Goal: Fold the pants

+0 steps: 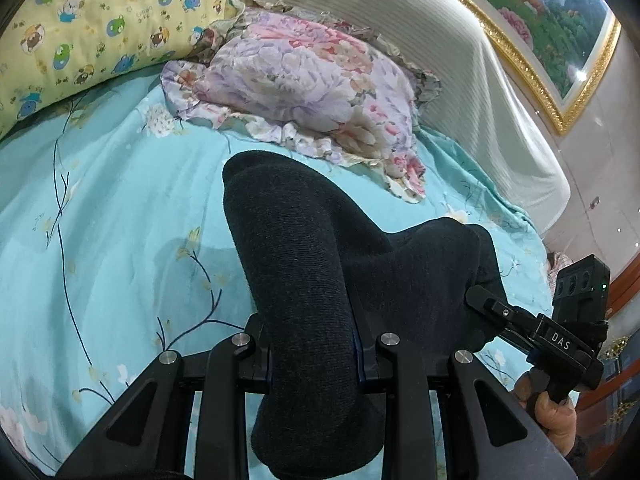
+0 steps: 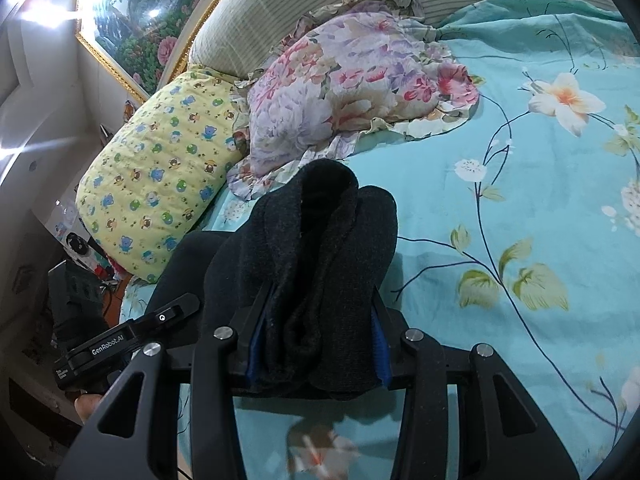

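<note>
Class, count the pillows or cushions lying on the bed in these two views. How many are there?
2: a yellow bear-print pillow at the bed's head, and a floral ruffled pillow beside it, just beyond the dark pants. Others may lie out of view.

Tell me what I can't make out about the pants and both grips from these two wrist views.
- Pants overall shape, waistband and legs: both views, bunched and cut off by the bottom edge.
- Left gripper fingertips: left wrist view, wrapped in fabric.
- Right gripper fingertips: right wrist view, buried in the bunch.
- How many layers each grips: folds hide it.
</note>
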Tool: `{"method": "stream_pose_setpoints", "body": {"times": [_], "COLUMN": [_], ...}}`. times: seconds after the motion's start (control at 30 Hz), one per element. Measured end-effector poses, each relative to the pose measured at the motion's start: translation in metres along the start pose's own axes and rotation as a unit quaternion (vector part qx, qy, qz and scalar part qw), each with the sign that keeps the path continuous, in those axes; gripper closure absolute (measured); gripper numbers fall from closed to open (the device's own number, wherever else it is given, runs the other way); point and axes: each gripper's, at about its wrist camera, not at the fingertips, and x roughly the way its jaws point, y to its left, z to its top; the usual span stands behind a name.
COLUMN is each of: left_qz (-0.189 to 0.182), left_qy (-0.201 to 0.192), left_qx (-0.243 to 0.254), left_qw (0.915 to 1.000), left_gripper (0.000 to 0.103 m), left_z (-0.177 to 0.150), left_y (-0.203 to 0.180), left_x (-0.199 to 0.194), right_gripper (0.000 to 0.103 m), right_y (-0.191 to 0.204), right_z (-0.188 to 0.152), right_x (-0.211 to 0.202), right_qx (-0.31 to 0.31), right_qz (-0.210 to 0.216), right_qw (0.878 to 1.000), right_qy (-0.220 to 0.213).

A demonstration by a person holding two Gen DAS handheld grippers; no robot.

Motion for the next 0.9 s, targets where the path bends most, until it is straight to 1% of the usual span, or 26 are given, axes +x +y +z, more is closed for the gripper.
{"method": "stream_pose_setpoints", "body": {"times": [0.13,0.17,0.2,0.27,0.33,0.37,0.4,0.47,0.53,0.57,0.63,0.9], "left_qz": [0.004,0.003,0.004,0.007,0.006,0.006,0.009,0.017,0.014,0.014,0.014,0.016], "left_qy": [0.013,0.016,0.018,0.022,0.024,0.026,0.025,0.023,0.025,0.026,0.025,0.025], "left_qx": [-0.01,-0.014,-0.017,-0.022,-0.027,-0.027,-0.027,-0.026,-0.031,-0.034,-0.037,-0.043], "left_qw": [0.9999,0.9998,0.9997,0.9995,0.9993,0.9993,0.9993,0.9992,0.9991,0.999,0.9989,0.9986], "left_gripper": [0.073,0.072,0.067,0.062,0.06,0.055,0.049,0.041,0.039,0.037,0.036,0.031], "left_z": [-0.004,-0.005,-0.006,-0.008,-0.01,-0.011,-0.012,-0.013,-0.014,-0.014,-0.014,-0.016], "left_y": [0.01,0.013,0.014,0.019,0.022,0.023,0.023,0.024,0.026,0.027,0.028,0.026], "left_x": [0.01,0.012,0.013,0.017,0.02,0.021,0.021,0.021,0.021,0.021,0.02,0.013], "right_gripper": [0.058,0.057,0.057,0.052,0.047,0.044,0.043,0.04,0.035,0.033,0.031,0.029], "right_y": [-0.003,-0.005,-0.006,-0.009,-0.012,-0.014,-0.016,-0.021,-0.025,-0.027,-0.03,-0.032], "right_z": [-0.002,-0.002,-0.003,-0.003,-0.003,-0.003,-0.003,-0.005,-0.006,-0.007,-0.007,-0.006], "right_x": [0.011,0.012,0.014,0.016,0.018,0.02,0.021,0.022,0.023,0.022,0.022,0.018], "right_qx": [-0.002,-0.003,-0.003,-0.002,-0.003,-0.004,-0.004,-0.002,0.001,0.002,0.005,0.002], "right_qz": [-0.008,-0.009,-0.011,-0.013,-0.02,-0.023,-0.025,-0.026,-0.03,-0.031,-0.03,-0.035], "right_qw": [1.0,1.0,1.0,1.0,1.0,1.0,0.999,0.999,0.999,0.999,0.999,0.999], "right_qy": [0.009,0.01,0.01,0.013,0.016,0.019,0.021,0.022,0.022,0.021,0.021,0.018]}}
